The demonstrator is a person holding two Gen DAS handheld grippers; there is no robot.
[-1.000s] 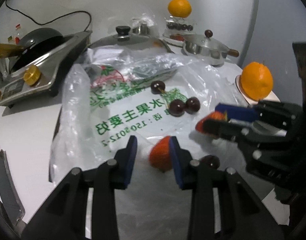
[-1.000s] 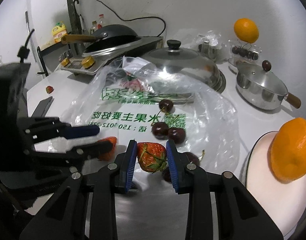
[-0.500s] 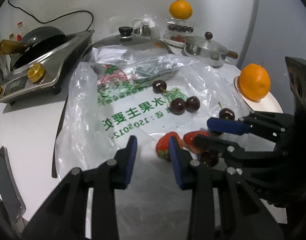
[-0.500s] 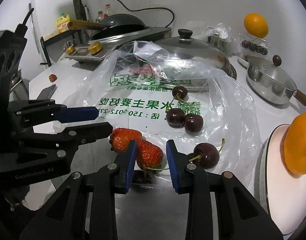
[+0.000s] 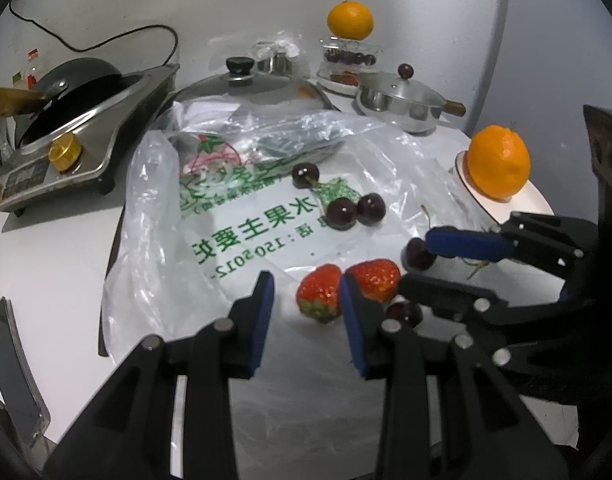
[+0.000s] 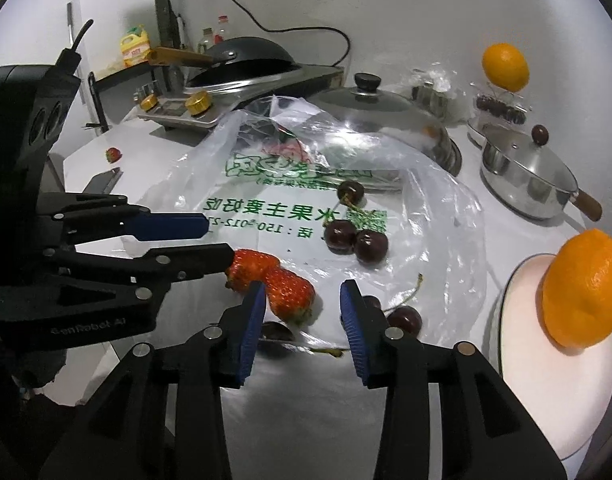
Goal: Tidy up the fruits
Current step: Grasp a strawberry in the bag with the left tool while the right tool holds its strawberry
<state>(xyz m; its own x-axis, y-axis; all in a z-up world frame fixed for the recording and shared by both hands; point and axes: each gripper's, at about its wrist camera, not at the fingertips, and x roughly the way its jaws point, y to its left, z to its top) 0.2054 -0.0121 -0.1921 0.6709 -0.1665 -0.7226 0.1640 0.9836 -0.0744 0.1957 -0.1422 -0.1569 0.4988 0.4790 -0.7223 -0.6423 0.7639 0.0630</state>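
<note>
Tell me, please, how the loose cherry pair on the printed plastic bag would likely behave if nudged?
The cherry pair looks round and glossy, so it would probably roll or slip. The plastic bag beneath is thin and crinkled, so it may slide along. The cherries touch, so they would probably move together.

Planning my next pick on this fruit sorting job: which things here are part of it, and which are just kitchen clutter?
Part of the job:
- two strawberries
- loose cherries on the plastic bag
- orange on the white plate
- far orange over a cherry container
- stray strawberry

Lying about:
- wok on stove
- big lid
- small lidded pan
</note>
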